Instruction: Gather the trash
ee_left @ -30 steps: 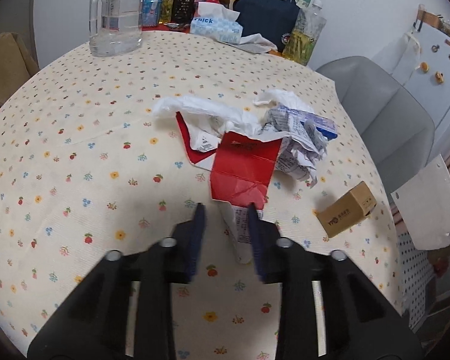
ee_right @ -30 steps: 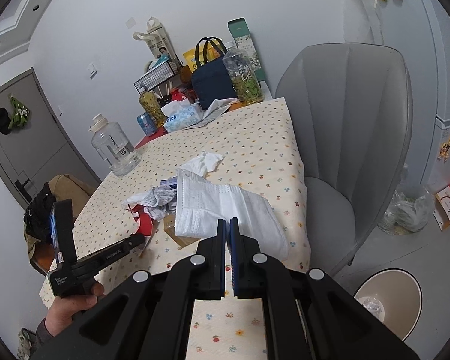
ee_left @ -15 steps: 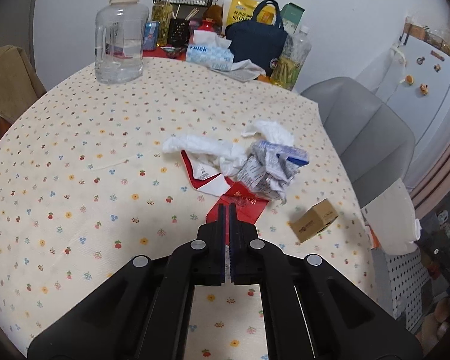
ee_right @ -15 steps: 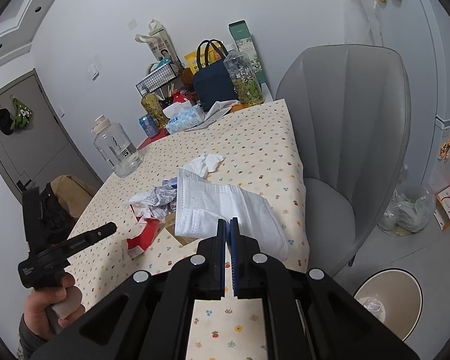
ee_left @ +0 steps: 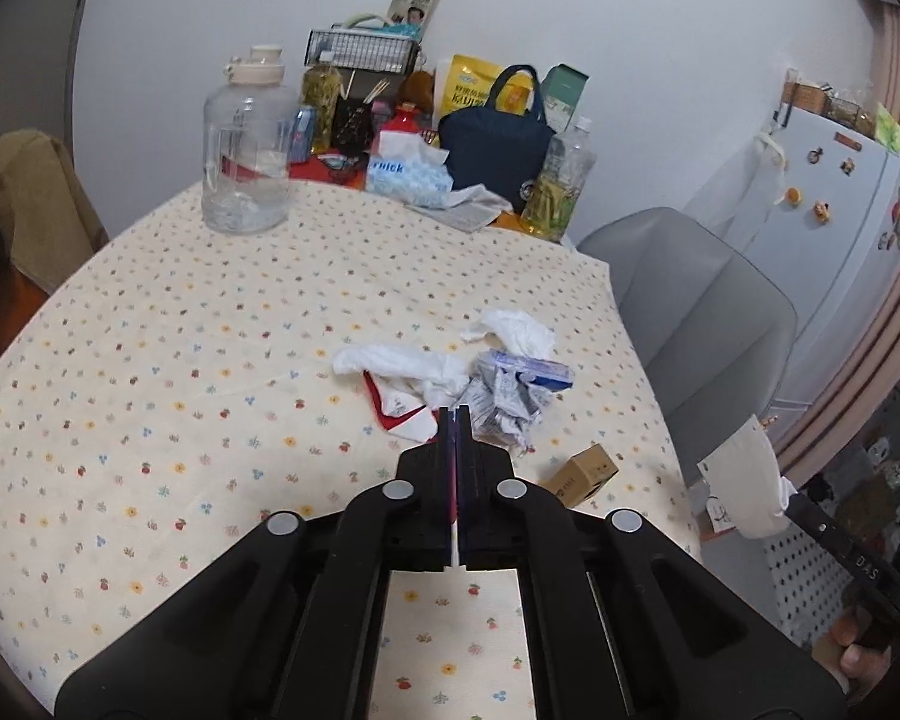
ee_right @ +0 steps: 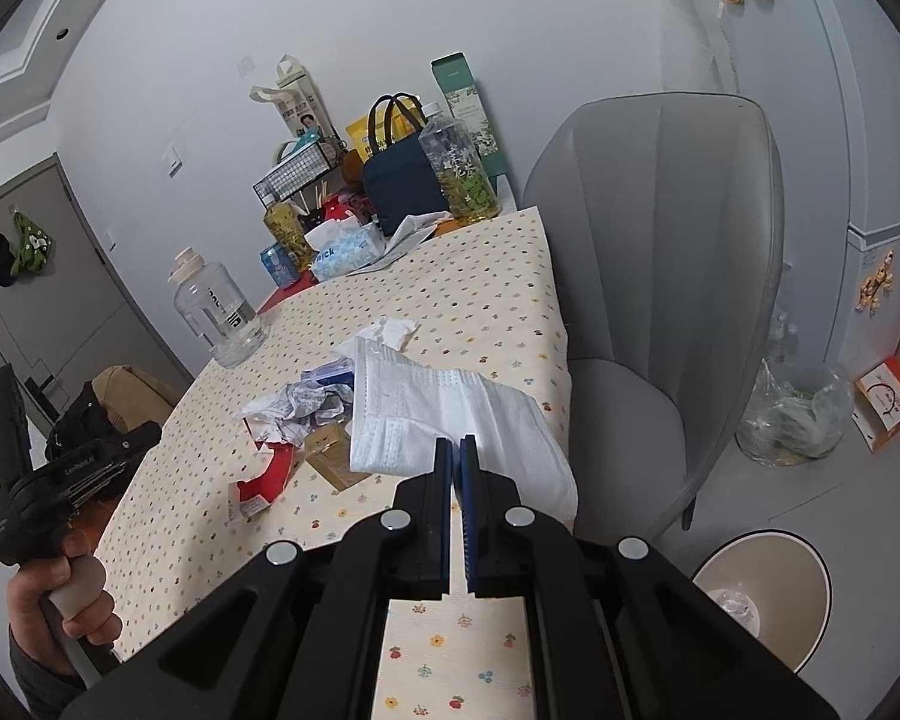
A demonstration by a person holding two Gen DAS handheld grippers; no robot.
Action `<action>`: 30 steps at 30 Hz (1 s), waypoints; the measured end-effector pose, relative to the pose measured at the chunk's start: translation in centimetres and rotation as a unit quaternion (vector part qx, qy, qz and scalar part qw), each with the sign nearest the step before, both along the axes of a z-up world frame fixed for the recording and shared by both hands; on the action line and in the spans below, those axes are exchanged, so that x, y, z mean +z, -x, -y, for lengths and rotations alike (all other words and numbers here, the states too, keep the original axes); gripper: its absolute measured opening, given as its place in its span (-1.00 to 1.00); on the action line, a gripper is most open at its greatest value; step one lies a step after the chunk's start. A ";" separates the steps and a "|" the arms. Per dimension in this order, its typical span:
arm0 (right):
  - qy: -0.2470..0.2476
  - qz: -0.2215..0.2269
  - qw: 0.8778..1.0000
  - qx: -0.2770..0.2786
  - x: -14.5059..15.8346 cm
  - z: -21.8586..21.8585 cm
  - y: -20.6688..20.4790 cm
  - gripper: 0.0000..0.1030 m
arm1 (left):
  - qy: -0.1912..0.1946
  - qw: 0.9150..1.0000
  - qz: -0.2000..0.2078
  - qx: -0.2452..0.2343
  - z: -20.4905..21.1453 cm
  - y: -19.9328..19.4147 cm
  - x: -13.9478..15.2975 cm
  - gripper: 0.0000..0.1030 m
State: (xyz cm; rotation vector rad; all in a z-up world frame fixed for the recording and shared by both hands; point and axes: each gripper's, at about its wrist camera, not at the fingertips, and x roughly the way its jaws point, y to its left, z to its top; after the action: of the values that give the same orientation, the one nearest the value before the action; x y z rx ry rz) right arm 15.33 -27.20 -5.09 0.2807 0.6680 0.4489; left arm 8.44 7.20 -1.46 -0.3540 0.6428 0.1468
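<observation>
My left gripper [ee_left: 455, 414] is shut on a red-and-white carton scrap, seen edge-on between its pads and hanging below it in the right wrist view [ee_right: 264, 483], lifted above the table [ee_left: 150, 360]. My right gripper [ee_right: 455, 444] is shut on a white face mask [ee_right: 450, 420] held above the table's right edge. On the floral tablecloth lie a white tissue [ee_left: 513, 330], crumpled printed paper [ee_left: 504, 402], another red-and-white wrapper [ee_left: 399, 411] and a small cardboard box [ee_left: 582, 474].
A beige waste bin [ee_right: 762, 594] stands on the floor at lower right, beside a grey chair [ee_right: 660, 276]. A water jug [ee_left: 246, 150], tissue box [ee_left: 402, 171], navy bag [ee_left: 492, 138] and bottles crowd the table's far end. A clear plastic bag [ee_right: 792, 420] lies on the floor.
My left gripper closed on the red carton scrap and lifted it up and back from the trash pile. My right gripper kept holding the mask almost still.
</observation>
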 end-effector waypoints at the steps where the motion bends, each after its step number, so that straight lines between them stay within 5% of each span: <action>1: 0.000 0.001 1.000 -0.001 0.0 0.1 0.0 -0.92 | 0.011 1.000 -0.021 -0.003 -0.3 -0.4 -0.6 -0.45; 2: 0.000 0.000 1.000 -0.002 0.0 0.2 0.0 -0.92 | 0.017 0.999 -0.029 -0.003 -0.4 -0.6 -1.1 0.06; 9: -0.003 -0.008 1.000 -0.008 -0.7 0.8 -0.4 -0.91 | 0.008 0.997 -0.083 -0.004 -0.1 -2.3 -5.4 0.08; 15: -0.001 -0.015 1.000 -0.014 -1.4 1.2 -0.7 -0.91 | -0.004 0.993 -0.119 -0.010 0.5 -3.8 -9.0 -0.80; 30: -0.003 -0.014 1.000 -0.017 -1.6 1.8 -0.6 -0.91 | -0.029 0.998 -0.049 -0.015 1.7 -2.0 -3.9 -0.94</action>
State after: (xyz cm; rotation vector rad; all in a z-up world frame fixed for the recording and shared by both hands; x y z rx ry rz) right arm 15.96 -28.99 -6.69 0.3036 0.6875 0.4148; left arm 10.47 5.48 -5.34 -0.2820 0.7394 0.1544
